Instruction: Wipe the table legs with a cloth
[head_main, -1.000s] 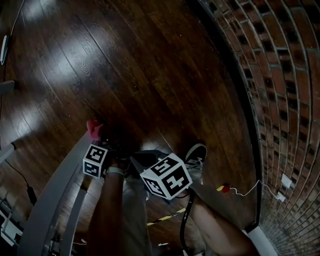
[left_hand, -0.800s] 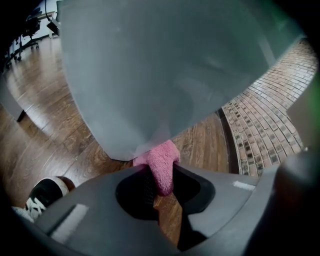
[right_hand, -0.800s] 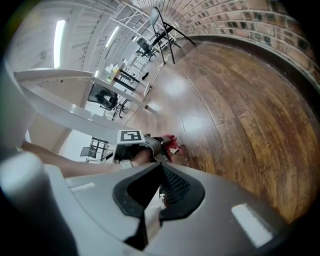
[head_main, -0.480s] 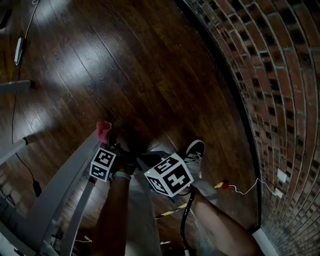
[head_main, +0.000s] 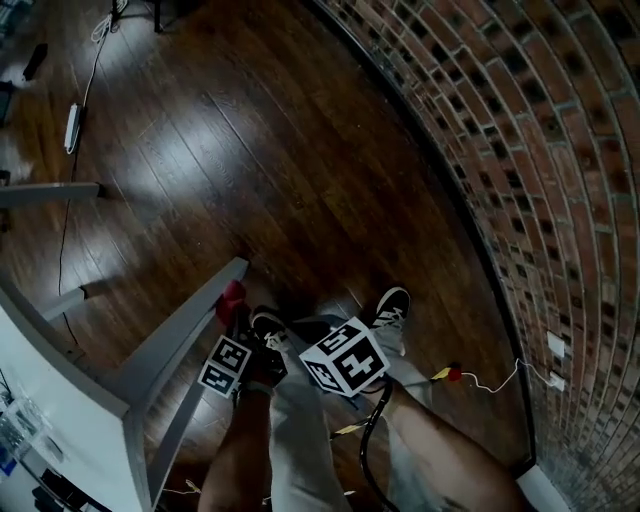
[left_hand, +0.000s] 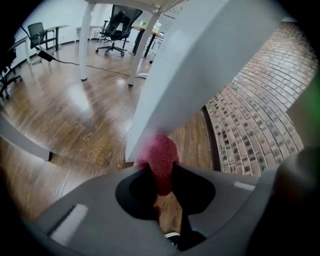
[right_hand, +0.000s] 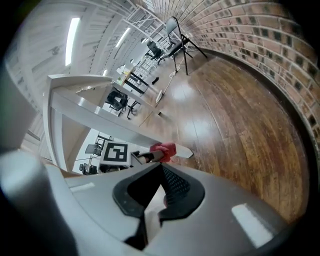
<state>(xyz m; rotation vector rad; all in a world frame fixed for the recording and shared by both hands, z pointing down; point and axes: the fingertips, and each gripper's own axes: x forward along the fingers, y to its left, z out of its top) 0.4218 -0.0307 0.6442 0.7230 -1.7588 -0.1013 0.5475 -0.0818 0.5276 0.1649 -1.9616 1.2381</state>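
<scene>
Nearest, the right gripper (right_hand: 161, 169) is held with its jaws pressed together and nothing between them, just right of the left gripper (left_hand: 160, 176) and above the person's trousers (head_main: 300, 440) and a shoe (head_main: 392, 303). The left gripper's jaws are pinched on a red cloth (left_hand: 159, 159), which bulges out past the tips. Just beyond, the cloth is pressed against the right-hand face of the slanted white table leg (head_main: 180, 340), close to its lower end, where it meets the wooden floor (head_main: 300, 150).

A stroke along the leg is judged to be the step in hand. For it to be done well, the slant of the leg should be followed, with the cloth laid broadly on the face rather than touched at one corner. Pressure should be kept even, yet light enough that the cloth is not dragged out of the pinch. The other faces are best taken in separate passes, and the closed right gripper kept clear of the leg.

Farther off, a brick wall (head_main: 560, 150) is seen on the right and an office chair (left_hand: 117, 25) at the far left
</scene>
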